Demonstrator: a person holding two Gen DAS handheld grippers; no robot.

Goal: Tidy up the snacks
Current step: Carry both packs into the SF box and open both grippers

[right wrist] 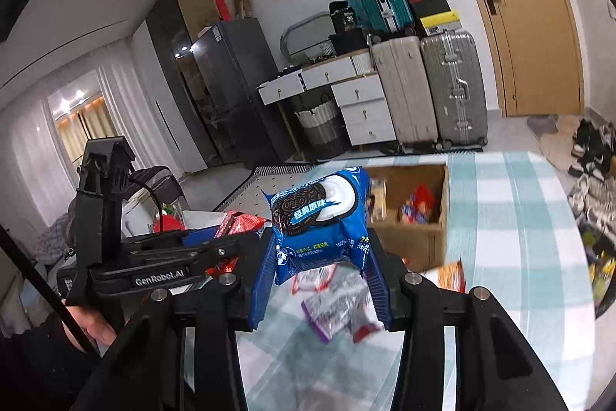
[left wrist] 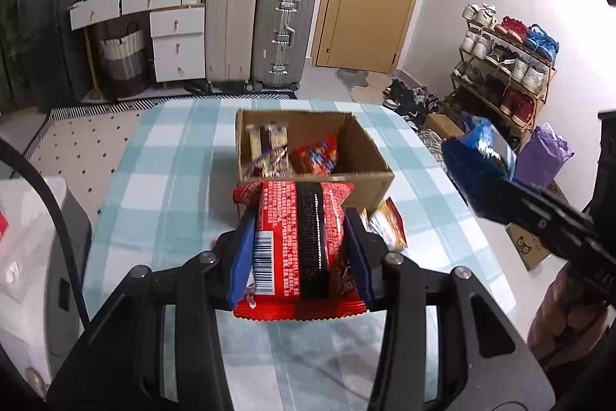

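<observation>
Brown cardboard box (left wrist: 358,156) sits on the checked table (left wrist: 161,156) in the middle of the left view, with snacks inside. Just below it, the left claw (left wrist: 300,218) squeezes a red snack pack (left wrist: 292,237) tight between both blue pads. In the right view's middle, the right claw (right wrist: 319,249) pinches a blue cookie pack (right wrist: 319,218), held up above loose wrappers (right wrist: 338,307).
</observation>
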